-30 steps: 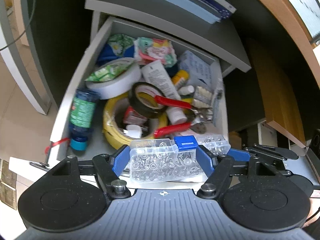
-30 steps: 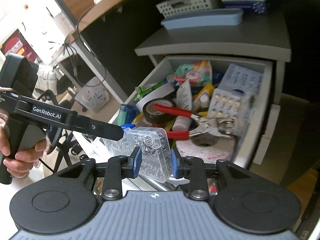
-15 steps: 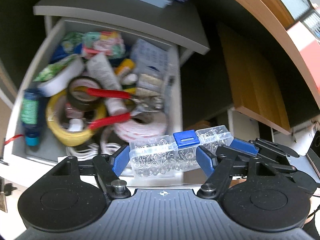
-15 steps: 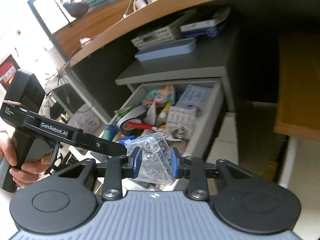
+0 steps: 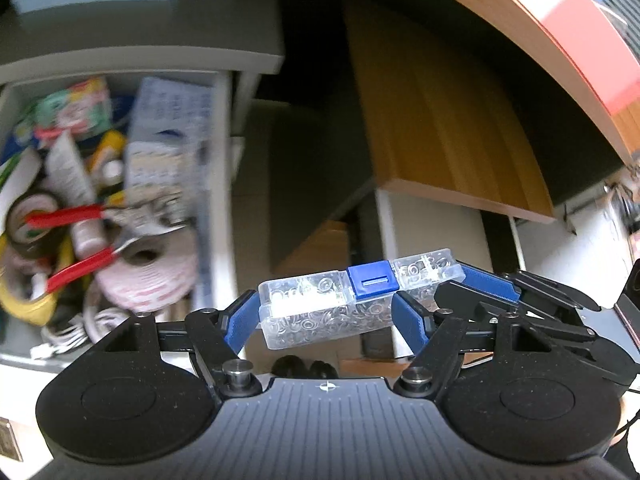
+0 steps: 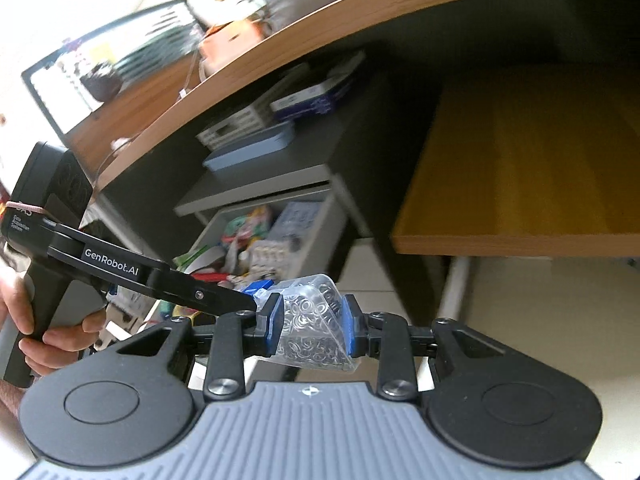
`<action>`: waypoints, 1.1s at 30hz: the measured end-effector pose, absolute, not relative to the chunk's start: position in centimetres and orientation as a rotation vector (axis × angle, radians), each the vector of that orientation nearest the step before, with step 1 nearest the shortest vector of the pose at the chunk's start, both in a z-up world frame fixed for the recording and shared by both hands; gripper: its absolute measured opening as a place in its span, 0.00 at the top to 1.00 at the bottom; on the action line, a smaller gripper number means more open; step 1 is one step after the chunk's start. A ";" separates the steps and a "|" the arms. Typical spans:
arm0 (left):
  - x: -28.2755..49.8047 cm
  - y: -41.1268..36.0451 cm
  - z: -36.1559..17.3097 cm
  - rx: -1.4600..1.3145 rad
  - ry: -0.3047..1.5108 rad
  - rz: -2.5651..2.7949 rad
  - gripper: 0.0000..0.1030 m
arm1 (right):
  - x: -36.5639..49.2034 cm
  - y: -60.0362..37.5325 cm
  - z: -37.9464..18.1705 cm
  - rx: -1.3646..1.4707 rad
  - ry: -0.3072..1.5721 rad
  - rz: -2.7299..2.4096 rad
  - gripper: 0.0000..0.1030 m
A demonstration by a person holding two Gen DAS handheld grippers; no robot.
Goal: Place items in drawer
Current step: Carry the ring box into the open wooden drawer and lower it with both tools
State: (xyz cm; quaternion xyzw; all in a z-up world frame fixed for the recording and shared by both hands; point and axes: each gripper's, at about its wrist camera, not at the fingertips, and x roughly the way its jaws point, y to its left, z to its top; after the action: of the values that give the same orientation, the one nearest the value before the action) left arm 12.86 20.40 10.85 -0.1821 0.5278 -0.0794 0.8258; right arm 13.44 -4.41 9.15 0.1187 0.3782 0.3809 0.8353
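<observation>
Both grippers clamp one clear plastic box of small metal rings — the left gripper across its length, the right gripper on one end. It hangs in the air, off to the side of the open drawer, which is crammed with tape rolls, red-handled pliers and blister packs.

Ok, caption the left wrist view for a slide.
Both tools grip a clear box of metal rings, held to the right of the open, cluttered drawer.
</observation>
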 end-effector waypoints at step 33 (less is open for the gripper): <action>22.7 -1.0 2.2 -0.183 1.339 -0.448 0.29 | 15.1 -25.0 0.7 0.447 0.894 0.472 0.66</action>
State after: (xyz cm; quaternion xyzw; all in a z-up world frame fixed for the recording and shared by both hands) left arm 22.69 -1.01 2.21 -0.0841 0.6145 -0.2055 0.7571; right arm 15.05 -25.01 0.66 0.2122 0.4248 0.2241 0.8511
